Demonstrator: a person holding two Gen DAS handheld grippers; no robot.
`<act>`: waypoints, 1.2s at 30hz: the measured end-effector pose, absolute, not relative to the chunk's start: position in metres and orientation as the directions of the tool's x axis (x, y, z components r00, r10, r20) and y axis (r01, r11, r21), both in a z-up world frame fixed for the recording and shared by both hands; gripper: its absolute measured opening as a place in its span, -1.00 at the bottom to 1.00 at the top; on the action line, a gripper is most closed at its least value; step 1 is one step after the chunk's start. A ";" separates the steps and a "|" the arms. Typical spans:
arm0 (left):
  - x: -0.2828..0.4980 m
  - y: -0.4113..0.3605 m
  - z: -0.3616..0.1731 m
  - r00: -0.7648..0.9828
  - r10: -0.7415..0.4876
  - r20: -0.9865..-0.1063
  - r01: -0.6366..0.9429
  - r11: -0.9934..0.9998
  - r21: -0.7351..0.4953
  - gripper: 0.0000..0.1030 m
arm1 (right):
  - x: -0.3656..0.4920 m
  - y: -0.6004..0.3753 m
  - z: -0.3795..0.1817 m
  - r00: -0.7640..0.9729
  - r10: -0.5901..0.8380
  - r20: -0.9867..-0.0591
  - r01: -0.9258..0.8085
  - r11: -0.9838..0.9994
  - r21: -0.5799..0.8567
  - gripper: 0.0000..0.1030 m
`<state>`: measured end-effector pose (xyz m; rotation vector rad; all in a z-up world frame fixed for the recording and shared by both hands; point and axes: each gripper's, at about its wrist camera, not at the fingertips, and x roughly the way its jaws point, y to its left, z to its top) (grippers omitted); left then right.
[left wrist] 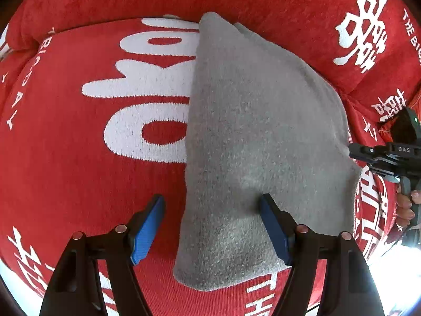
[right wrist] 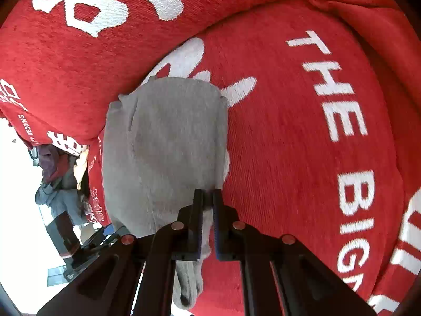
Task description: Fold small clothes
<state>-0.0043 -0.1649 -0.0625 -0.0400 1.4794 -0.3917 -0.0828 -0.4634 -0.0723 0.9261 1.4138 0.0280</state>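
A small grey fleece garment (left wrist: pixel 257 131) lies on a red sofa cover (left wrist: pixel 65 171) with white lettering. My left gripper (left wrist: pixel 212 197) hangs over the garment's near left edge and is open. Its left blue pad (left wrist: pixel 147 229) is above the red cover and its right blue pad (left wrist: pixel 275 230) is above the grey cloth, neither pressing. In the right wrist view the garment (right wrist: pixel 163 137) shows a folded layer on top. My right gripper (right wrist: pixel 208 193) is shut on its near right edge, with grey cloth between the fingers. The right gripper (left wrist: pixel 354 152) also shows at the garment's right edge.
The red backrest cushion (right wrist: pixel 79 52) rises just behind the garment. A person's hand (left wrist: pixel 405 205) holds the right gripper's handle. Beyond the seat's left edge, a heap of clothes (right wrist: pixel 58 173) and a dark box (right wrist: pixel 63 239) lie on a bright floor.
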 end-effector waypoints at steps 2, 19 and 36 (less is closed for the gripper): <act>-0.003 -0.165 -0.061 0.042 -0.279 -0.959 0.224 0.938 -0.263 0.45 | -0.088 -0.472 -0.068 0.234 0.539 -0.809 0.519 0.634 0.573 -0.84; 0.002 -0.177 -0.055 0.068 -0.208 -0.976 0.241 0.952 -0.187 0.68 | -0.068 -0.464 -0.069 0.280 0.590 -0.757 0.520 0.569 0.637 0.52; 0.029 -0.171 -0.077 -0.090 -0.410 -0.907 0.240 0.875 -0.420 0.68 | -0.057 -0.457 -0.094 0.245 0.677 -0.694 0.454 0.553 0.699 0.52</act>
